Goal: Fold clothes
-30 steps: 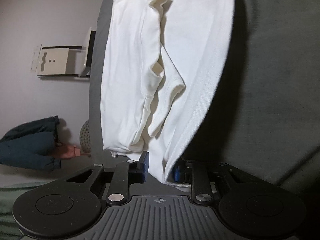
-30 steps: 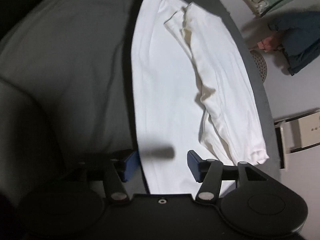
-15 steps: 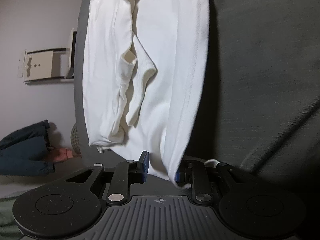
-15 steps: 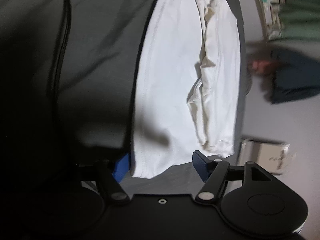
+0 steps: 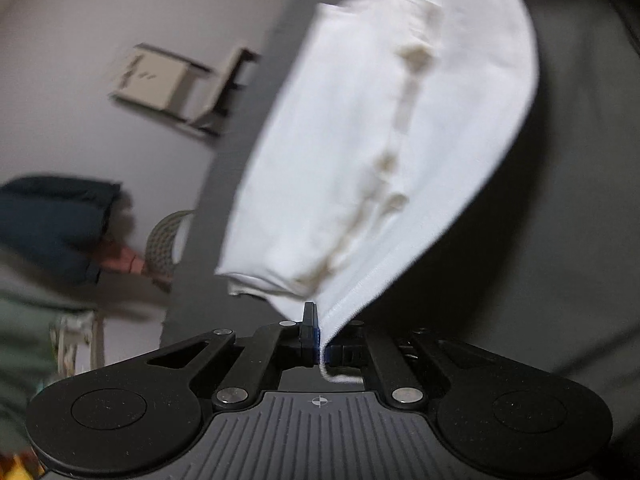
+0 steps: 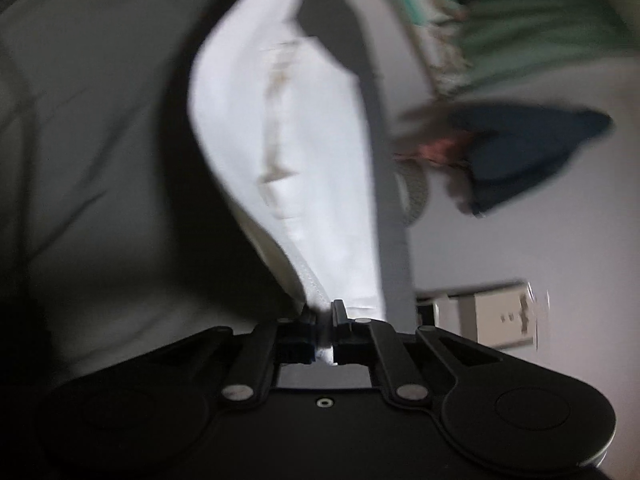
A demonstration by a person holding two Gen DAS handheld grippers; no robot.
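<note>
Left tongs [image 5: 320,344] and right tongs [image 6: 325,334] each clamped on white garment [image 5: 380,140] hem, over grey surface [image 5: 560,200].

The white garment [image 5: 360,140], a soft knit piece partly folded lengthwise with a creased ridge of shadowed wrinkles running down its middle, stretches across the dark grey surface [image 5: 560,200], its stitched hem edge lifted at both near corners and blurred in both views.
</note>
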